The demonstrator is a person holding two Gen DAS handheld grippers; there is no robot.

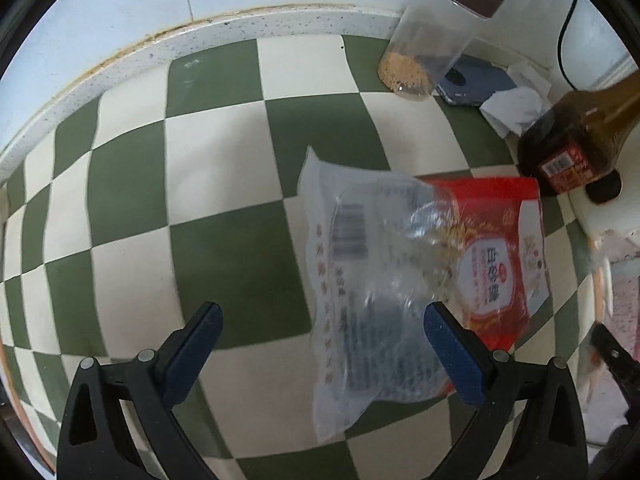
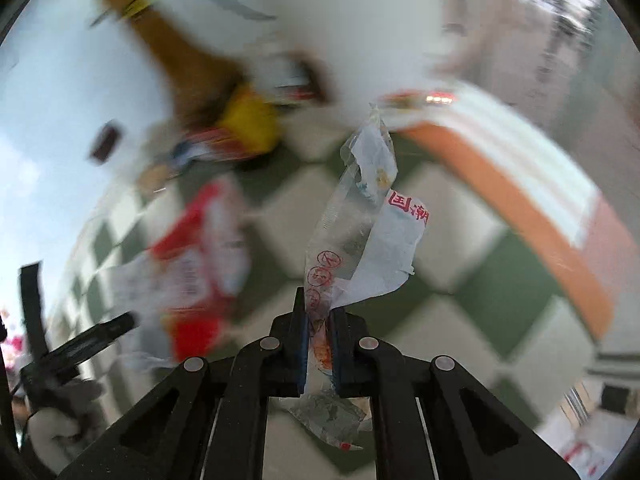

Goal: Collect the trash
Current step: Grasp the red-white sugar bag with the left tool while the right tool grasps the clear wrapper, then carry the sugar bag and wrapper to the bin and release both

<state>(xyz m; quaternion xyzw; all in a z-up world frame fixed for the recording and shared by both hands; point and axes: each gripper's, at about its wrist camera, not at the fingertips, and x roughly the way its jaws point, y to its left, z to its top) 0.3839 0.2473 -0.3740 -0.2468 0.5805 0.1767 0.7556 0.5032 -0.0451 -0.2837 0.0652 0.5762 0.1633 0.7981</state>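
Observation:
In the left wrist view my left gripper (image 1: 322, 326) is open and empty above the green-and-cream checked counter (image 1: 224, 184). A clear plastic bag with a barcode (image 1: 360, 280) lies just ahead, reaching between the fingers toward the right fingertip (image 1: 448, 336). It overlaps a red-and-white food packet (image 1: 500, 252). In the right wrist view my right gripper (image 2: 319, 320) is shut on a crumpled clear wrapper with red print (image 2: 368, 216), held upright above the counter. The red packet (image 2: 200, 248) shows blurred to its left.
A clear jar with a brown lid (image 1: 436, 32), a blue device (image 1: 476, 80), white paper (image 1: 516, 108) and a dark sauce bottle (image 1: 576, 136) stand at the back right. The right view, blurred, shows a brown bottle (image 2: 180, 60) and an orange-edged board (image 2: 520, 200).

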